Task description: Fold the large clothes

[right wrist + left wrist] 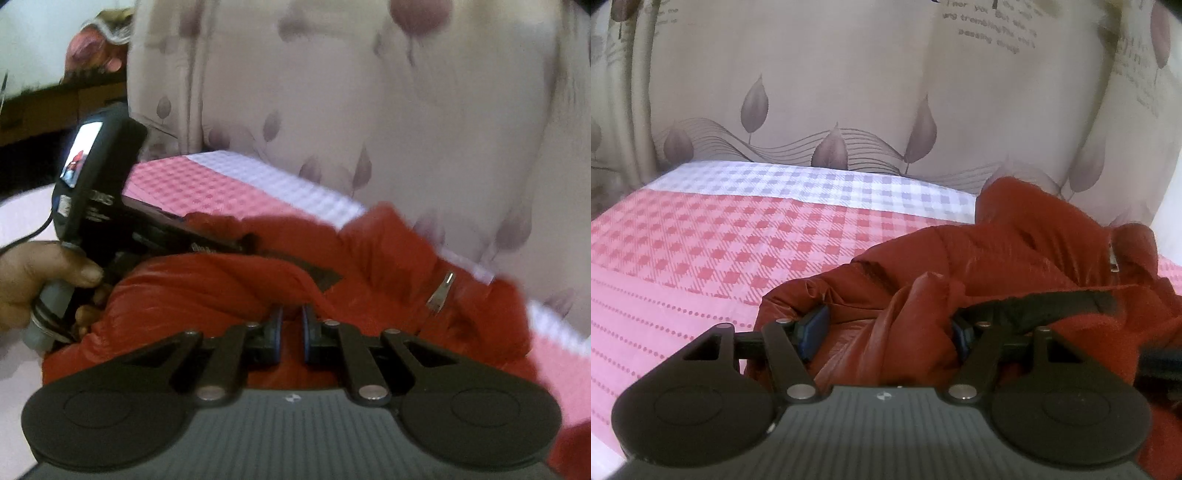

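Note:
A shiny red padded jacket (1015, 251) lies bunched on the bed, at the centre and right of the left wrist view. My left gripper (886, 328) has its blue-padded fingers wide apart around a thick raised fold of the jacket; whether they press on it is unclear. In the right wrist view the same jacket (229, 280) fills the middle, with a metal zipper pull (439, 291) at the right. My right gripper (291, 332) is nearly closed, pinching a ridge of the red fabric. The left gripper's body (96, 199), held by a hand (33, 280), shows at the left, reaching into the jacket.
The bed is covered by a pink and white checked sheet (713, 236). A beige curtain with leaf prints (849, 92) hangs right behind the bed's far edge. A dark shelf with pink items (88, 62) is at the far left.

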{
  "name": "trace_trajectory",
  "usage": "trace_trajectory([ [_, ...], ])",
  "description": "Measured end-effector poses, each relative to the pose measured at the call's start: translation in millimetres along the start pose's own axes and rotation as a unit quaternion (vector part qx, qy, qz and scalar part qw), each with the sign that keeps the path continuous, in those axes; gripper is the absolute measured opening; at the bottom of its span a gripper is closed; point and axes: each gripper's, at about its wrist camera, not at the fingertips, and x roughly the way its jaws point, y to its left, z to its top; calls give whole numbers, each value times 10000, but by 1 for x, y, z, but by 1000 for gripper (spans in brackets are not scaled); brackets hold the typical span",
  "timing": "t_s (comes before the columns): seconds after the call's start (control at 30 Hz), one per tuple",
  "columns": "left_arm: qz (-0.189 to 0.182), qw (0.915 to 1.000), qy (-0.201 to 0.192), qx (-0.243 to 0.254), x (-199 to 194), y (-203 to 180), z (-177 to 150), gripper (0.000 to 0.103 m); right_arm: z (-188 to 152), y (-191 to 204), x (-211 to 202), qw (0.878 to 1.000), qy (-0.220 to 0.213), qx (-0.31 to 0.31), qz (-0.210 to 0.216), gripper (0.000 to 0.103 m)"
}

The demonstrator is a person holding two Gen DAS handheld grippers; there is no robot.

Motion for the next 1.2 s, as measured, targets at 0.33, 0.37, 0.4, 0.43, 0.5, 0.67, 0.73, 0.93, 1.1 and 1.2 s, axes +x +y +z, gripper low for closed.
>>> trace_trajectory([
  [0.33, 141, 9999, -58, 71, -2, -6, -1, 70, -27, -12, 23, 9988, -71, 393, 267, 9],
  [0.37, 153, 9998, -57, 87, -2, -6, -1, 71, -26, -13, 25, 9987, -59, 410, 293, 9],
  [0.4, 159, 9998, -51, 92, -2, -6, -1, 71, -26, -14, 25, 9986, -56, 424, 309, 9],
  [0.43, 166, 9998, -43, 103, -2, -6, -1, 71, -26, -14, 25, 9983, -150, 460, 313, 9],
  [0.5, 187, 9997, -41, 149, -2, -6, -2, 71, -25, -15, 22, 9980, -154, 515, 324, 9],
  [0.67, 247, 9994, -26, 253, -1, -8, -2, 71, -17, -36, -8, 9897, -288, 1293, 549, 12],
  [0.73, 248, 9994, -27, 251, -1, -8, -3, 72, -15, -48, -36, 9855, -652, 1513, 404, 23],
  [0.93, 242, 9994, -31, 246, -2, -7, -3, 72, -36, -96, -93, 9780, -956, 1414, -1203, 61],
  [1.1, 258, 9993, -40, 273, -2, -8, -3, 72, -72, -132, -85, 9681, -374, 1713, -1791, 60],
  [1.2, 266, 9992, -43, 285, -2, -8, -4, 73, -87, -130, -69, 9696, -144, 1645, -1808, 59],
])
